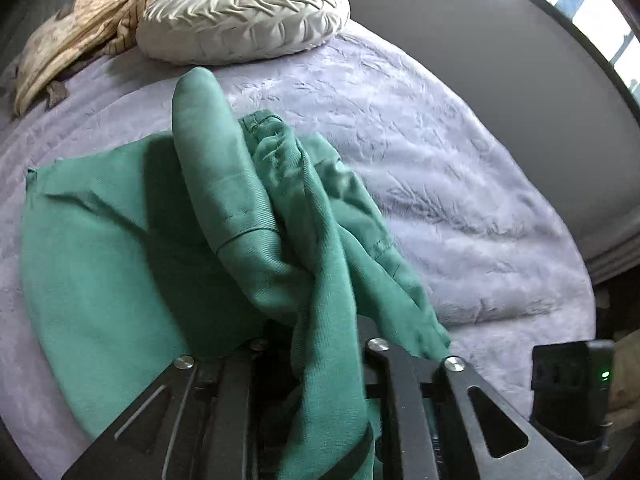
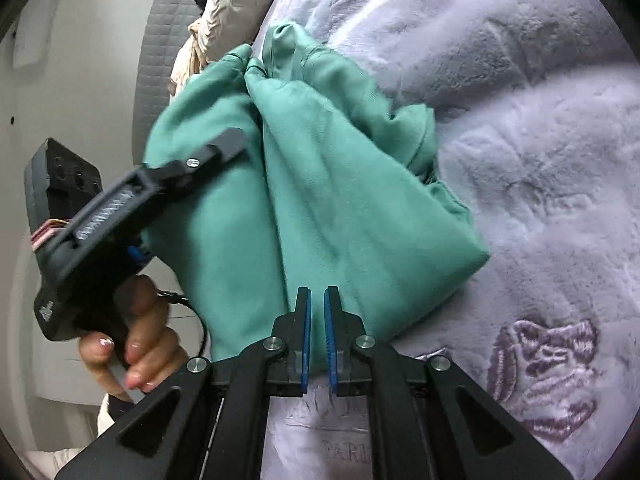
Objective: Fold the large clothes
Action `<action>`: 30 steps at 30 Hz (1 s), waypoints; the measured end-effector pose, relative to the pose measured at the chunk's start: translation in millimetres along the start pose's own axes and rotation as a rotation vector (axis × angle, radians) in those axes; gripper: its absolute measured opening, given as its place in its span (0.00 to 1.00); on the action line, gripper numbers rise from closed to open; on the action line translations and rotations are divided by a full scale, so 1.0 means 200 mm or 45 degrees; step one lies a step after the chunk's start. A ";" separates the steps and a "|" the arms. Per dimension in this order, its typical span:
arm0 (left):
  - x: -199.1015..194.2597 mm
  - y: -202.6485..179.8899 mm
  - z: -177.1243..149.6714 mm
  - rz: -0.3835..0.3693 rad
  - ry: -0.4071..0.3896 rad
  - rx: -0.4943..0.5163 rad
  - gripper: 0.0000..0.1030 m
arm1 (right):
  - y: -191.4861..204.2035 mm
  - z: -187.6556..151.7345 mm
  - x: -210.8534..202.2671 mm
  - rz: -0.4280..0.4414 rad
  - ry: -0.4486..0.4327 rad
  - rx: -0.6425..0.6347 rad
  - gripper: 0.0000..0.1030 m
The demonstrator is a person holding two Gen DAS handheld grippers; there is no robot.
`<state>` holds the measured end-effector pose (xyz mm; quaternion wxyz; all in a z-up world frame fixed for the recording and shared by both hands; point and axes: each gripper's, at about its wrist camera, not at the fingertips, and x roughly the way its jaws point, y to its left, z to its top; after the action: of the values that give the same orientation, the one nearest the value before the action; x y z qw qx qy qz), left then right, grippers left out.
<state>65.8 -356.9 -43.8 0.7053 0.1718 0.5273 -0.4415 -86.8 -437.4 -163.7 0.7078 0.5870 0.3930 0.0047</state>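
Note:
A large green garment lies partly spread on the lilac bedspread. A bunched part of it is lifted and drapes over my left gripper, whose fingers are hidden under the cloth; the cloth runs down between its jaws. In the right wrist view the left gripper reaches into the green garment from the left, held by a hand. My right gripper has blue pads almost together with a thin empty gap, just in front of the garment's near edge.
A round pleated cream cushion and a tan crumpled cloth lie at the bed's far end. A grey wall and window are to the right. The bedspread carries an embroidered purple flower.

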 end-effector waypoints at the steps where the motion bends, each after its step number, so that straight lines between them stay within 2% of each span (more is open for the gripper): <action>1: -0.01 -0.01 0.00 -0.004 -0.008 0.002 0.44 | -0.01 0.00 0.00 0.008 0.003 -0.001 0.09; 2: -0.03 -0.02 -0.01 -0.010 -0.031 0.001 0.55 | -0.01 0.01 0.01 0.013 0.007 0.001 0.09; 3: -0.06 -0.04 -0.01 -0.002 -0.076 0.002 0.73 | 0.00 0.02 0.02 0.017 0.011 0.004 0.09; 4: -0.08 -0.07 0.00 0.008 -0.115 0.013 0.80 | -0.04 0.03 -0.02 0.020 0.015 0.005 0.09; 7: -0.17 -0.11 0.04 0.009 -0.187 0.051 0.80 | -0.13 0.09 -0.12 0.024 0.018 0.017 0.09; 11: -0.33 0.00 0.05 0.023 -0.301 -0.035 0.80 | -0.12 0.06 -0.21 0.051 -0.016 0.045 0.11; 13: -0.40 0.13 0.02 0.094 -0.340 -0.105 0.80 | -0.13 0.09 -0.25 0.092 -0.058 0.053 0.32; 14: -0.42 0.19 0.00 0.136 -0.344 -0.131 0.80 | -0.13 0.10 -0.29 0.113 -0.087 0.055 0.62; 15: -0.44 0.26 -0.02 0.182 -0.347 -0.158 0.80 | -0.12 0.11 -0.32 0.147 -0.112 0.053 0.79; 17: -0.46 0.42 -0.10 0.290 -0.327 -0.213 0.80 | -0.07 0.11 -0.41 0.214 -0.152 0.042 0.80; 19: -0.44 0.53 -0.17 0.357 -0.278 -0.262 0.80 | 0.00 0.13 -0.43 0.188 -0.171 -0.002 0.80; 21: -0.42 0.63 -0.26 0.395 -0.216 -0.330 0.80 | 0.11 0.12 -0.43 0.108 -0.167 -0.105 0.80; 25: -0.39 0.68 -0.38 0.364 -0.173 -0.397 0.80 | 0.32 0.13 -0.29 -0.160 -0.118 -0.301 0.80; 26: -0.39 0.66 -0.40 0.346 -0.173 -0.396 0.80 | 0.35 0.13 -0.26 -0.217 -0.108 -0.331 0.72; 27: -0.39 0.64 -0.41 0.331 -0.175 -0.389 0.80 | 0.38 0.13 -0.23 -0.250 -0.112 -0.357 0.30; 28: -0.39 0.61 -0.42 0.305 -0.176 -0.374 0.80 | 0.41 0.14 -0.20 -0.299 -0.113 -0.385 0.03; 29: -0.39 0.60 -0.43 0.282 -0.171 -0.354 0.80 | 0.45 0.15 -0.19 -0.331 -0.143 -0.396 0.04; 30: -0.39 0.58 -0.44 0.268 -0.163 -0.332 0.80 | 0.46 0.13 -0.22 -0.311 -0.190 -0.398 0.04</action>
<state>102.1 -196.0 -34.8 0.7961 0.1048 0.5132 -0.3031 -60.2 -451.6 -61.5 0.8126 0.4169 0.4022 -0.0638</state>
